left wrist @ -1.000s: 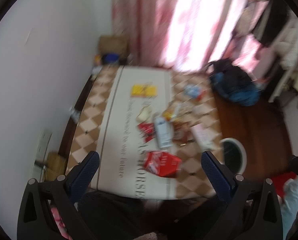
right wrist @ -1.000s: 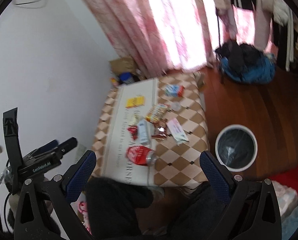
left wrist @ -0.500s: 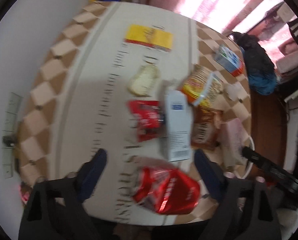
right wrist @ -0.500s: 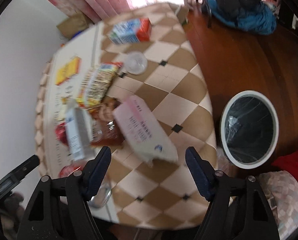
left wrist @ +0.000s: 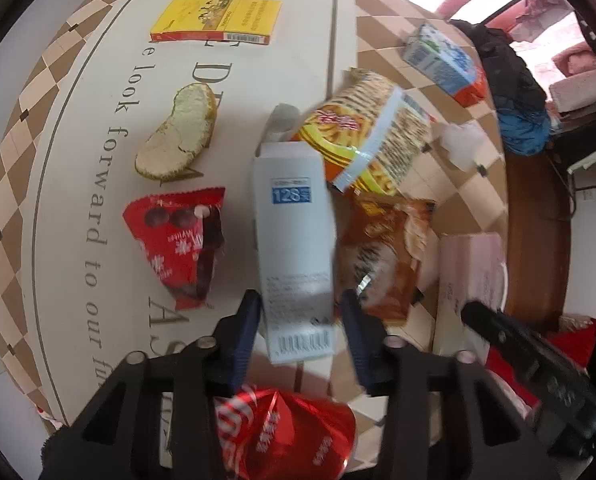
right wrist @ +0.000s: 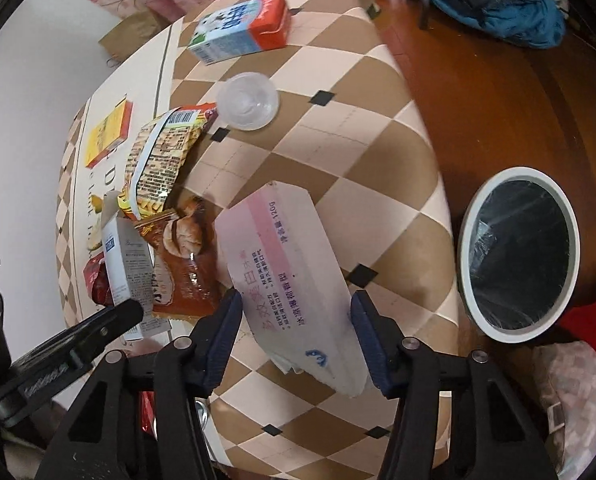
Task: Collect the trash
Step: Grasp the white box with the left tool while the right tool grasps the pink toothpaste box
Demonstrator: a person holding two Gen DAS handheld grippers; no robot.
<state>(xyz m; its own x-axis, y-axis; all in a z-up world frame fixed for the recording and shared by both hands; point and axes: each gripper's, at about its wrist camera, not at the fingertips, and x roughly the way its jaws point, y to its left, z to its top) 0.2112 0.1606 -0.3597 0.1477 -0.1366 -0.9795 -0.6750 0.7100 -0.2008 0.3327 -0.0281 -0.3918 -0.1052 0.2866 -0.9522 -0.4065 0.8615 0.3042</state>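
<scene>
Blue-padded left gripper [left wrist: 300,326] has just been closing around the white carton [left wrist: 295,248]; the right gripper [right wrist: 295,330] likewise pinches the pink box [right wrist: 289,276].

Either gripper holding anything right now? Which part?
Left gripper has closed around the near end of the white carton; right gripper around the pink box, near end. Firm contact unclear.

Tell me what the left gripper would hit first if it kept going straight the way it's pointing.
The white carton. The left gripper has just been closing with the carton's near end between its fingers; whether they already touch it is unclear. The table lies right under it.
</scene>
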